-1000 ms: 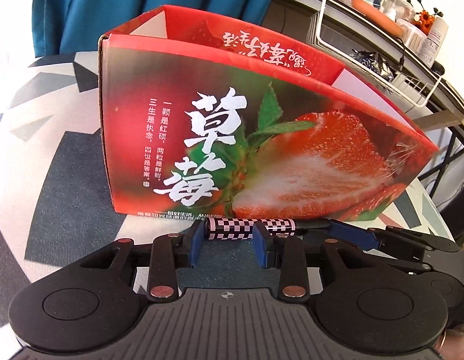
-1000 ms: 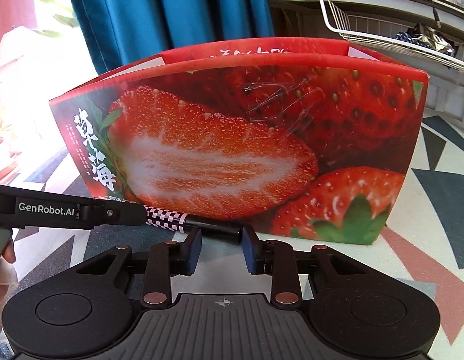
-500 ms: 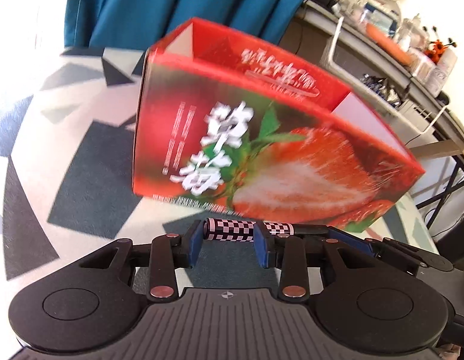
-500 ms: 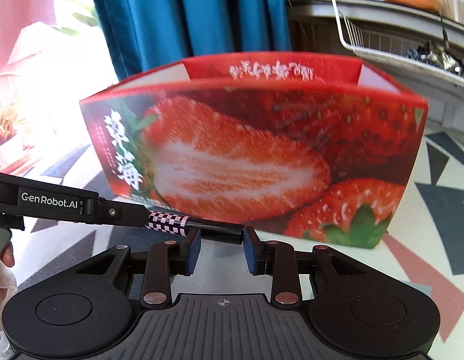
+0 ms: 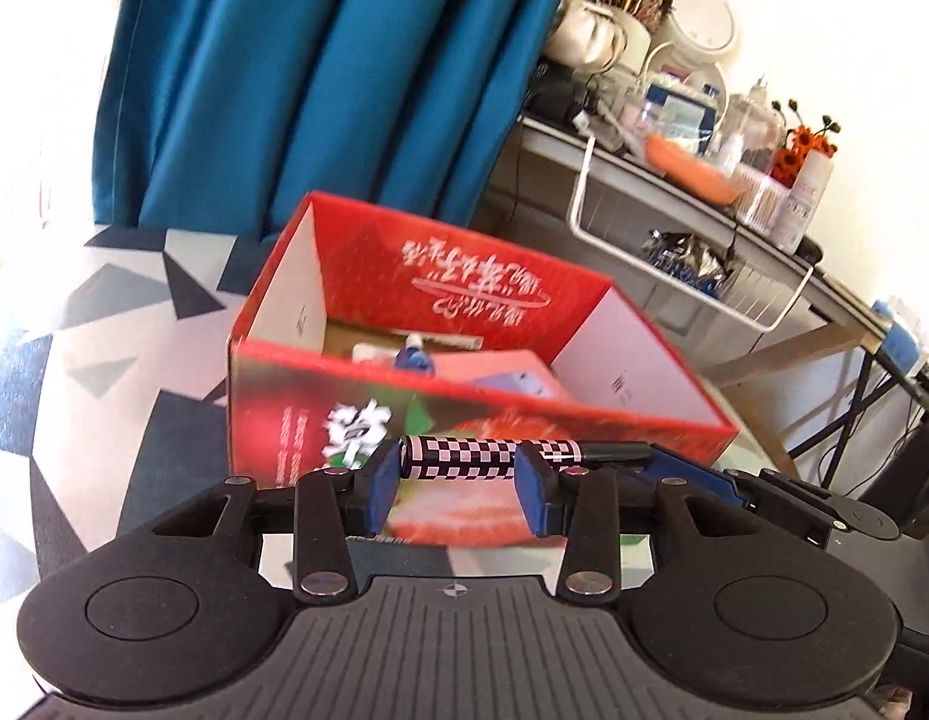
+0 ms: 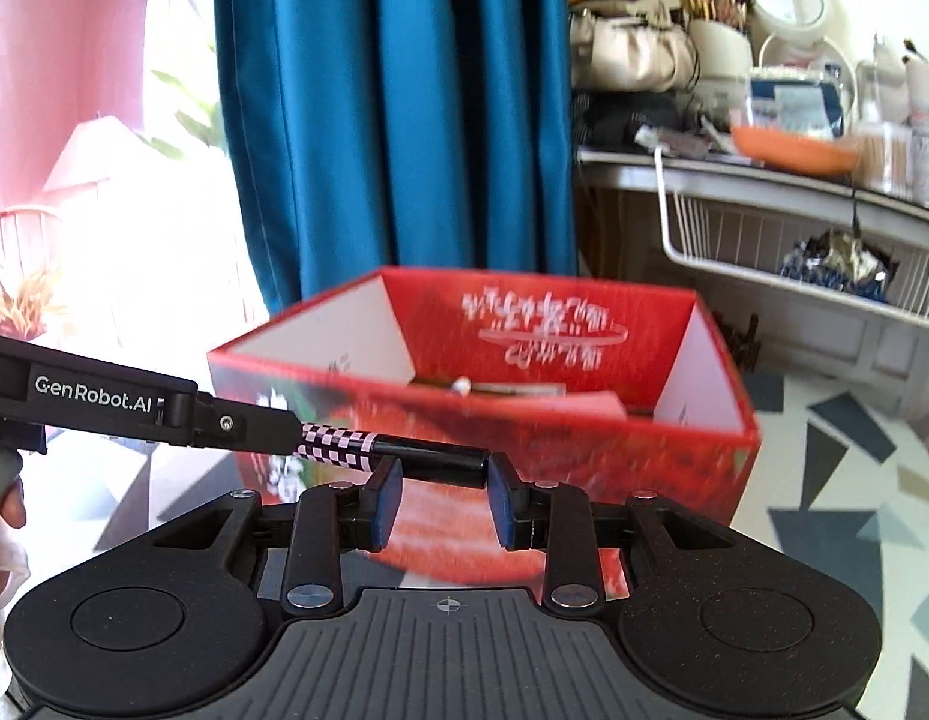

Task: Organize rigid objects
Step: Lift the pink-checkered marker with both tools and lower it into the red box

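A slim tube with a pink-and-black checkered half and a black half (image 5: 464,457) is held crosswise by both grippers. My left gripper (image 5: 458,483) is shut on the checkered end. My right gripper (image 6: 443,495) is shut on the black end (image 6: 428,461). The tube hangs in the air in front of and just above the near wall of an open red strawberry box (image 5: 584,300), which also shows in the right wrist view (image 6: 704,420). Inside the box lie a few items, including a small blue-and-white piece (image 5: 411,355); they are blurred.
The box stands on a table with a grey, white and dark triangle pattern (image 5: 104,360). A blue curtain (image 5: 320,72) hangs behind. A cluttered shelf with a white wire basket (image 6: 794,252) runs along the right.
Both grippers have risen together with the tube, from table level at the foot of the box to about its rim. The inside of the box has come into view.
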Motion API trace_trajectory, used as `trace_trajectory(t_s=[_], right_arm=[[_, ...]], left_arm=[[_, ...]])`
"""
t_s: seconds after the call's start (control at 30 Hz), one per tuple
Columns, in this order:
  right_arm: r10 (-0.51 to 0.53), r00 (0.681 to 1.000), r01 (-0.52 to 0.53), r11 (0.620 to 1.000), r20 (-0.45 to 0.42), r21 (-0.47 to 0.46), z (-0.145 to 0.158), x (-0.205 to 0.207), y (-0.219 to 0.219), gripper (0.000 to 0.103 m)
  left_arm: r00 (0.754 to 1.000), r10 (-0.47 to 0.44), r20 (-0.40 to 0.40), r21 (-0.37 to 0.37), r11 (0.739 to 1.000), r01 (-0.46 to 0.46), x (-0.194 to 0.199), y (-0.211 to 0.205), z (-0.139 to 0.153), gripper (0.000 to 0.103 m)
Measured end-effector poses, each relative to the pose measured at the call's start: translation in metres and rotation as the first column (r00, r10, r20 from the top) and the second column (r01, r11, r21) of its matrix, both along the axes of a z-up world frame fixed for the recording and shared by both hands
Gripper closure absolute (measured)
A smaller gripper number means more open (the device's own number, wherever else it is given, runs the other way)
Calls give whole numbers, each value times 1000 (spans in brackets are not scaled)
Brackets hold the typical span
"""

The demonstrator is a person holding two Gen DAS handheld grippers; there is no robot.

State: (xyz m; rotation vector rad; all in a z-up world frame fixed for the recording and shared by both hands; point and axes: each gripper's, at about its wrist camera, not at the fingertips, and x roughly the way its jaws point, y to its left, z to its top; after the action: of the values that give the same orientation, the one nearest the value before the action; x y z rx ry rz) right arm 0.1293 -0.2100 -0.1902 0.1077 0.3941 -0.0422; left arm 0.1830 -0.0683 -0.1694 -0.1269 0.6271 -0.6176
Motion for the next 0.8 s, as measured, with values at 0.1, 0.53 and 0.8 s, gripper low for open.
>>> trace_trajectory(t_s=[0.1,0.53,0.8], right_arm=[[-8,1000,8,1000,29,-11,11,3,-4,73],[-71,997,71,997,-4,17,20,44,-45,71],[-97,993,100,993,-61,64,7,67,-64,64]], left_arm=[[1000,-12,26,-3,1000,12,2,-5,10,60],[996,-79,-30,37,996,80,46,-56,14,60],[991,-100,-83,89,990,108,73,-79,3,60]])
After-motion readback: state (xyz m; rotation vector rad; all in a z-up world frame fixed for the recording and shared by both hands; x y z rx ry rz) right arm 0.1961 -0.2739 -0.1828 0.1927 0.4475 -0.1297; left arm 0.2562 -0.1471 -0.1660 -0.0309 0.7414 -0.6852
